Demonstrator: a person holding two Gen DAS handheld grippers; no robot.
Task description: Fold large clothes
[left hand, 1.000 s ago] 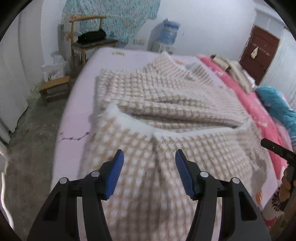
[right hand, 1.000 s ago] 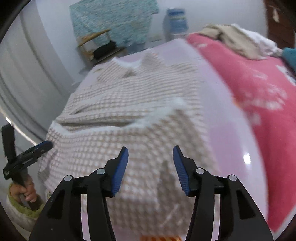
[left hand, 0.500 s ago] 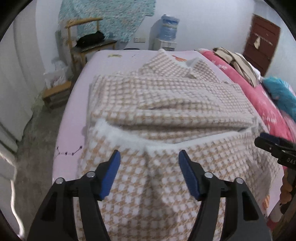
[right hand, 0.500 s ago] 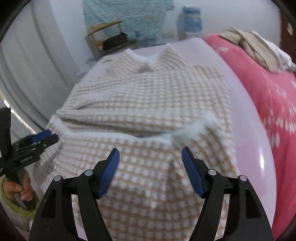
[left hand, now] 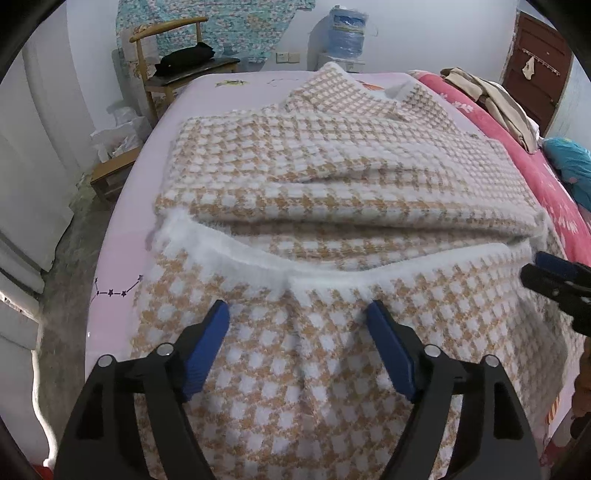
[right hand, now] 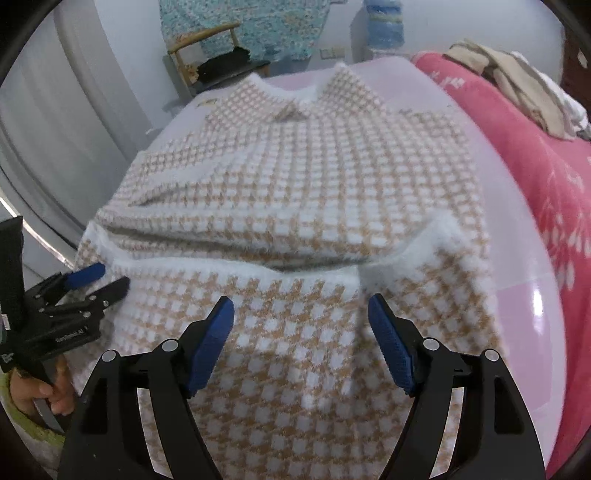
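Observation:
A large tan-and-white checked fleece garment point(left hand: 332, 177) point(right hand: 306, 184) lies spread on the pink bed sheet point(left hand: 122, 236) point(right hand: 517, 280), collar at the far end. Its near hem, edged in white fluff, is folded over onto the body. My left gripper point(left hand: 297, 314) hovers over the left part of that folded flap, jaws opening, nothing pressed between the blue pads. My right gripper point(right hand: 301, 306) hangs over the right part of the flap, jaws also opening and empty. Each gripper shows at the side of the other's view: the left gripper point(right hand: 98, 282), the right gripper point(left hand: 554, 273).
A red blanket point(left hand: 524, 155) point(right hand: 535, 147) with a beige pile of clothes point(left hand: 491, 99) covers the bed's right side. Beyond the bed stand a wooden chair point(left hand: 173, 62) with dark items, and a blue water bottle point(left hand: 347, 33). A hand point(right hand: 44, 395) holds the left gripper's handle.
Both grippers' jaws have widened. Both have drawn back toward the near edge of the bed, and the folded hem flap now lies flat on the garment.

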